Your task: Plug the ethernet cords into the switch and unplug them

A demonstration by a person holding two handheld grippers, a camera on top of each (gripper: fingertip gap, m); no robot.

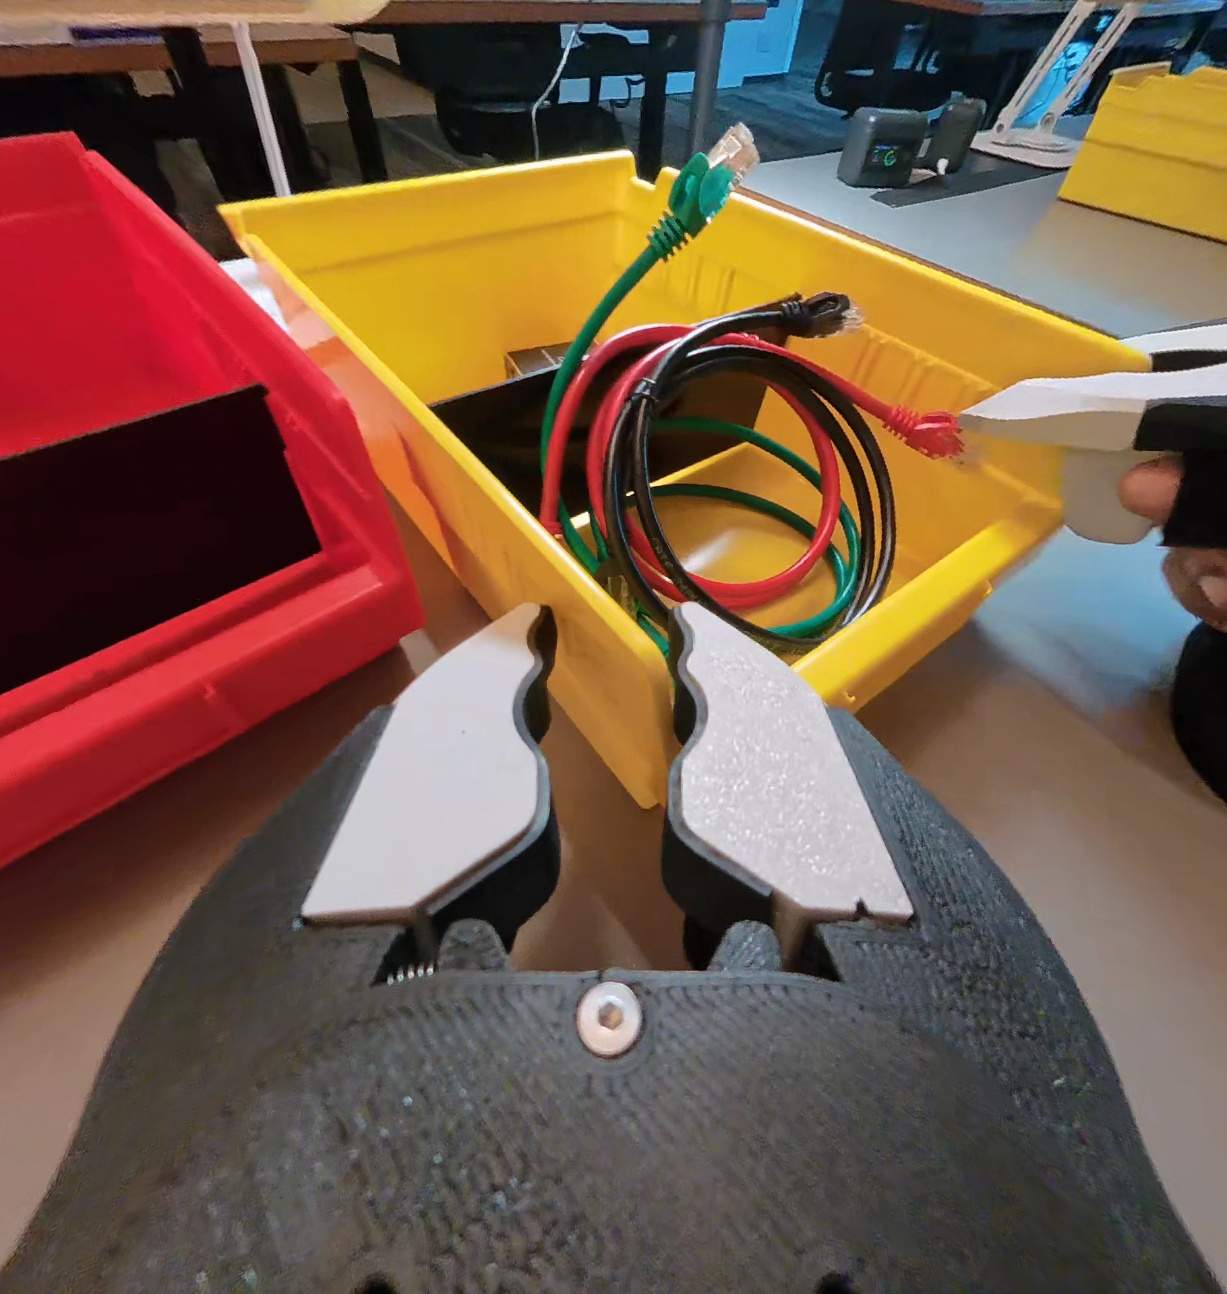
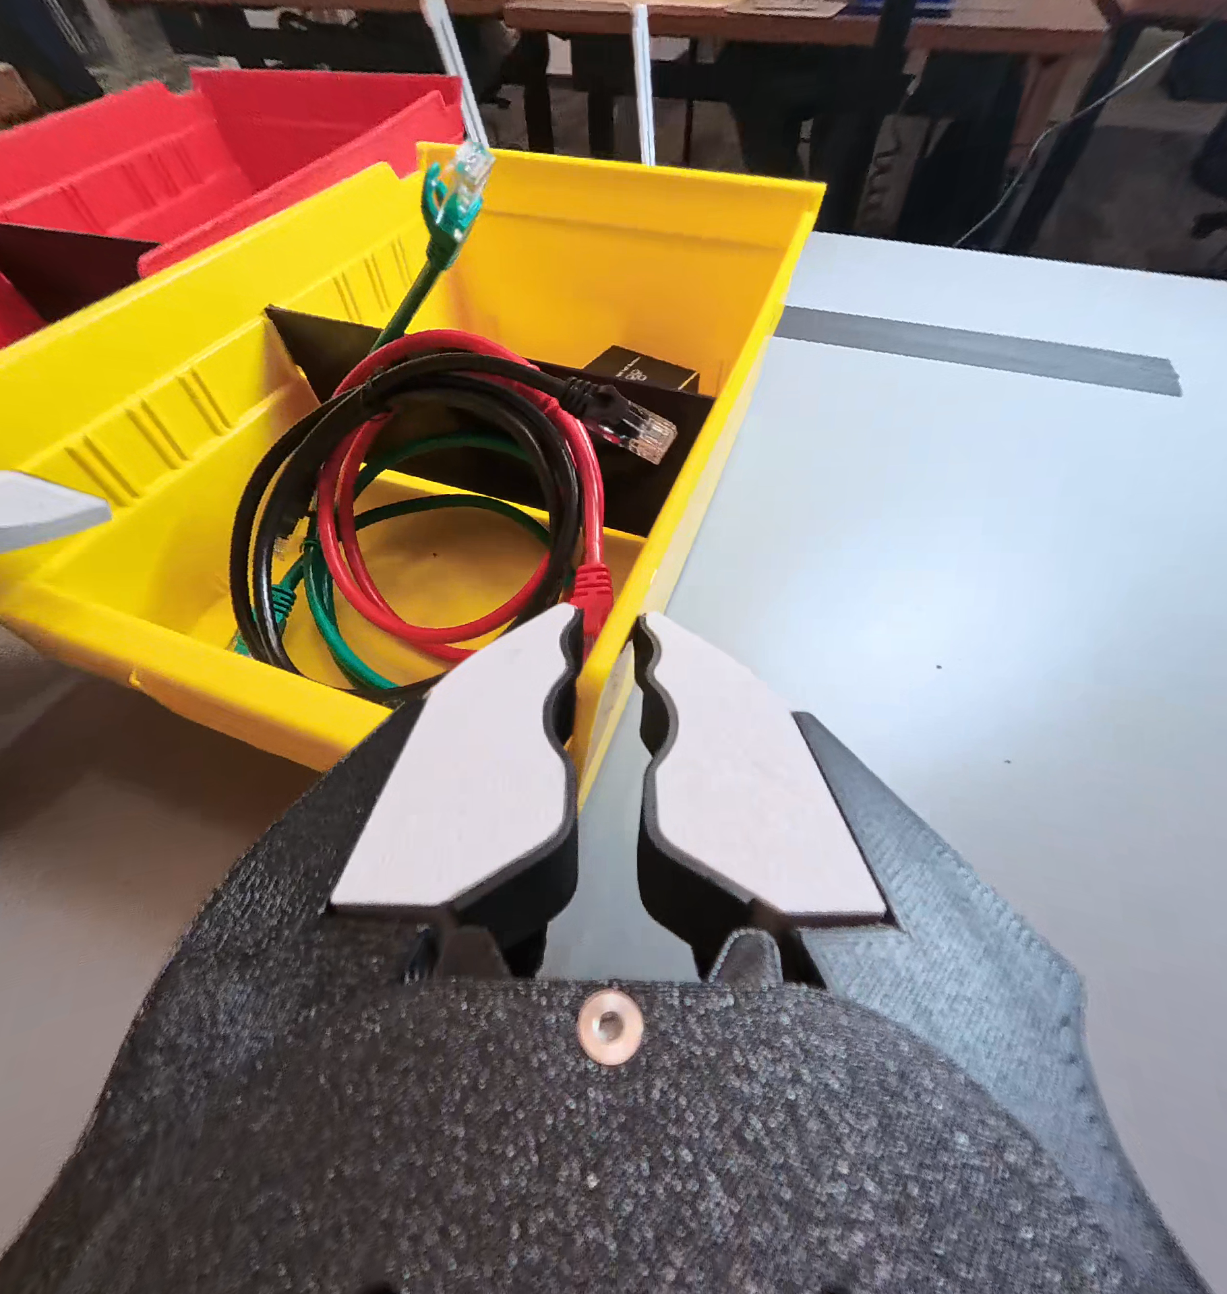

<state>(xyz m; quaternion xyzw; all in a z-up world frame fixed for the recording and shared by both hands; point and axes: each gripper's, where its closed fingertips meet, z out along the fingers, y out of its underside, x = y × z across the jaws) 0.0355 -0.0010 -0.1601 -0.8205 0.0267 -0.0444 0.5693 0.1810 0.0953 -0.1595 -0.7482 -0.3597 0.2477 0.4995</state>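
Right wrist view has the 3 ethernet cords coiled together in the front part of the yellow bin (image 2: 176, 392): red cord (image 2: 358, 581), black cord (image 2: 246, 518) and green cord (image 2: 323, 595). They look light and floppy, so I'd guess pulling 1 drags the rest of the tangle along. Best hold is probably the stiff boot right behind a plug, not the clear tip, which looks like it could snap its clip. The red plug (image 2: 592, 588) sits at 12 o'clock just off the right gripper (image 2: 607, 620), against the bin's right wall, which pokes up between the jaws; those are parted and holding nothing. The left gripper (image 1: 607, 616) is also apart and empty, straddling the bin's near corner. The green plug (image 2: 456, 185) sticks up at 11 o'clock, and the black plug (image 2: 632, 427) lies over a black divider (image 2: 660, 490). A small black box (image 2: 639, 374) behind it may be the switch, can't tell. The red bin (image 1: 141, 490) sits at 9 o'clock.
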